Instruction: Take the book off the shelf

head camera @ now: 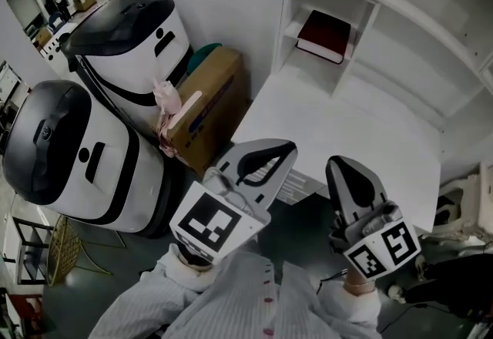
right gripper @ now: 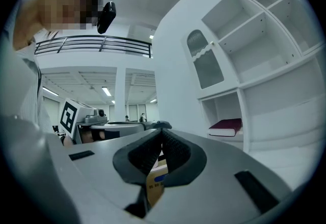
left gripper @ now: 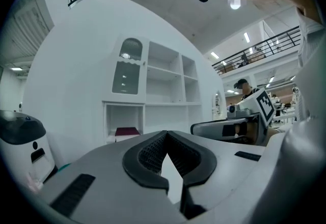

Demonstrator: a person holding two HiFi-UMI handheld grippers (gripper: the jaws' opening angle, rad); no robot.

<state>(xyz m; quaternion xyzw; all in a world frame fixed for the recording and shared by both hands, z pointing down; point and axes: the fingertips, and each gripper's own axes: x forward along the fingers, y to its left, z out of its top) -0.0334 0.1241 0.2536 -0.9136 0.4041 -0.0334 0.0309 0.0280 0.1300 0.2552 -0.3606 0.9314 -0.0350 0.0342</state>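
The left grey claw (head camera: 269, 159) has its two jaws pressed together. The right grey claw (head camera: 343, 172) is pressed together too. The dark red book with white pages (head camera: 323, 35) lies flat in the lowest little box of the tall white shelf (head camera: 362, 2). It is well apart from both claws, ahead of them across the table. In the left gripper view the book (left gripper: 126, 132) shows a bit to the left of the claw's tip (left gripper: 165, 134). In the right gripper view the book (right gripper: 225, 127) shows to the right of the tip (right gripper: 162, 132).

On the left, two big round white and black machines (head camera: 115, 152) stand on the floor. A brown cardboard box (head camera: 212, 95) sits between them and the smooth white table (head camera: 347, 129). The shelf rises at the table's far end.

Both claws point level toward the shelf, side by side, near the table's close edge. Each has a cube with black and white squares (head camera: 212, 226) at its back. The person's white striped sleeves (head camera: 231, 299) show below them.
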